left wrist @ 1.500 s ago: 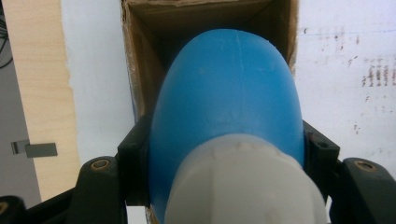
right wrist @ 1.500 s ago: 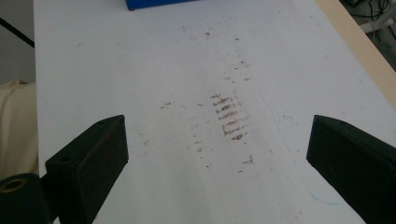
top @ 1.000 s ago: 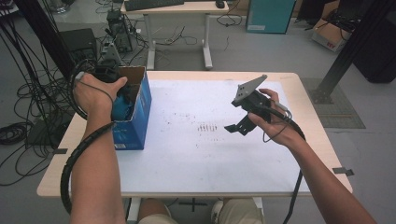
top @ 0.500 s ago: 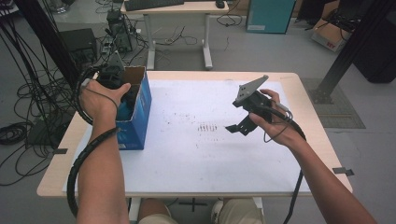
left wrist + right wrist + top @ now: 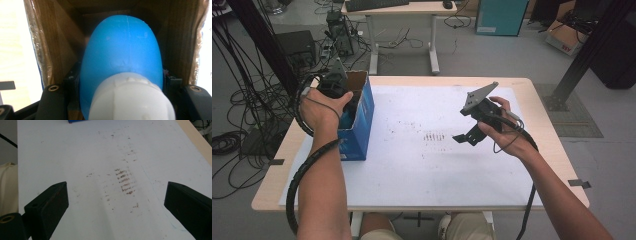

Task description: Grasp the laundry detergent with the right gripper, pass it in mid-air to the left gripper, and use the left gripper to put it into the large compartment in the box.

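Note:
A blue box [image 5: 362, 125] of brown cardboard inside [image 5: 60, 37] stands open-topped at the table's left edge. My left gripper [image 5: 343, 102] reaches down into it, shut on a rounded blue bottle [image 5: 122, 47] with a white cap [image 5: 130, 100]. The black fingers [image 5: 53, 100] press on both sides of the bottle. My right gripper [image 5: 466, 136] hovers over the white sheet [image 5: 422, 165] right of centre. In the right gripper view its jaws [image 5: 115, 205] stand wide open with nothing between them.
Brown smudge marks [image 5: 125, 182] dot the middle of the sheet, just left of the right gripper. The wooden table [image 5: 542, 115] shows around the sheet. Cables and equipment crowd the floor at the left; another desk stands behind.
My left hand has shifted slightly over the box opening, still holding the bottle. The right hand has kept still.

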`<state>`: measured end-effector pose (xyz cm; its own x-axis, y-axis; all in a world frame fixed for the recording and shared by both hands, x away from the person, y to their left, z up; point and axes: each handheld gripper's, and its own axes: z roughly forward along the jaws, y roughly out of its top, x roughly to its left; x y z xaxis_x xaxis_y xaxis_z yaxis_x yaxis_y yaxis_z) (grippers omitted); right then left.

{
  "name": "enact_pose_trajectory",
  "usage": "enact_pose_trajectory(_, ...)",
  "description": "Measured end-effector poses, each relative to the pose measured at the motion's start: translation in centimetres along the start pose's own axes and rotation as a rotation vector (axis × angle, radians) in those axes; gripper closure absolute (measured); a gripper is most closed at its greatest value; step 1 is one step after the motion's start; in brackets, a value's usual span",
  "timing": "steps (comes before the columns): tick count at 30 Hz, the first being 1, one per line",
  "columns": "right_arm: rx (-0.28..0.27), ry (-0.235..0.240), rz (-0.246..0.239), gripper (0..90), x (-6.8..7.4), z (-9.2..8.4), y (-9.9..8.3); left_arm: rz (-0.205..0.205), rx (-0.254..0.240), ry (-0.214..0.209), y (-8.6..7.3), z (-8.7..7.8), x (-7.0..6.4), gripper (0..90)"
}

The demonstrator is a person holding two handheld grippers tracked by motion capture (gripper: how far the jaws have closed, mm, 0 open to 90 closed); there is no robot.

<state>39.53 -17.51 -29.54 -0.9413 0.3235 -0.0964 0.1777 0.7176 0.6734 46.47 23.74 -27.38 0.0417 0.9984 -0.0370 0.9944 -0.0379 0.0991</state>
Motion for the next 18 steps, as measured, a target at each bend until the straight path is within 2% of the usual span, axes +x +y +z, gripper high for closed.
enact_pose_trajectory(18,-0.001,-0.008,0.001,5.5,0.00,-0.17,0.01,-0.001,-0.010,-0.002,-0.22,0.02,0.07,36.8)
